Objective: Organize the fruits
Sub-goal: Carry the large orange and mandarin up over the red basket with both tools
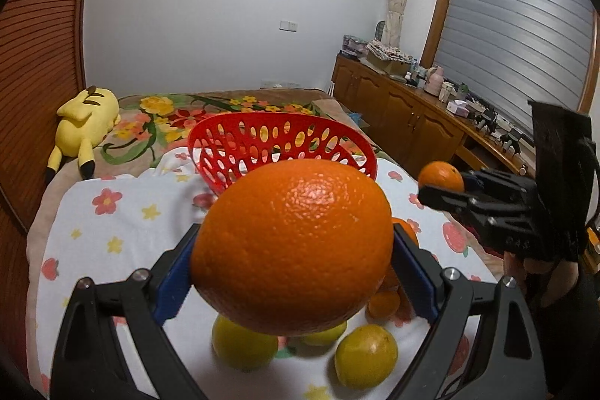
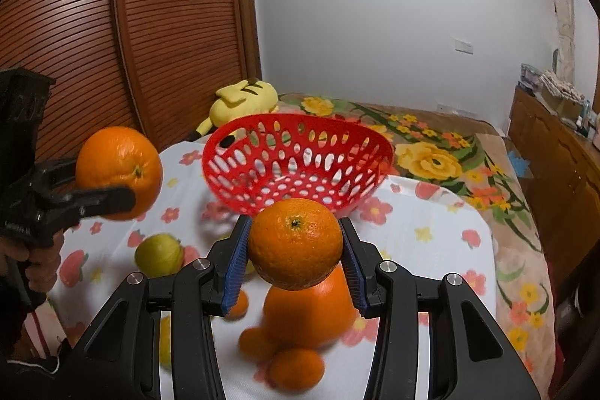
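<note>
My left gripper (image 1: 294, 248) is shut on a large orange (image 1: 292, 231), held above the floral cloth. It also shows in the right wrist view (image 2: 120, 201), at the left, with its orange (image 2: 118, 171). My right gripper (image 2: 296, 263) is shut on a smaller orange (image 2: 296, 242). It shows in the left wrist view (image 1: 435, 194) at the right with its orange (image 1: 440, 177). A red perforated basket (image 1: 210, 145) (image 2: 232, 175) stands empty on the cloth just beyond both grippers.
Yellow lemons (image 1: 365, 355) (image 2: 159, 253) and more oranges (image 2: 311, 310) lie on the white floral cloth (image 1: 112, 231) below the grippers. A yellow plush toy (image 1: 84, 126) lies at the far left. A wooden sideboard (image 1: 412, 115) runs along the right.
</note>
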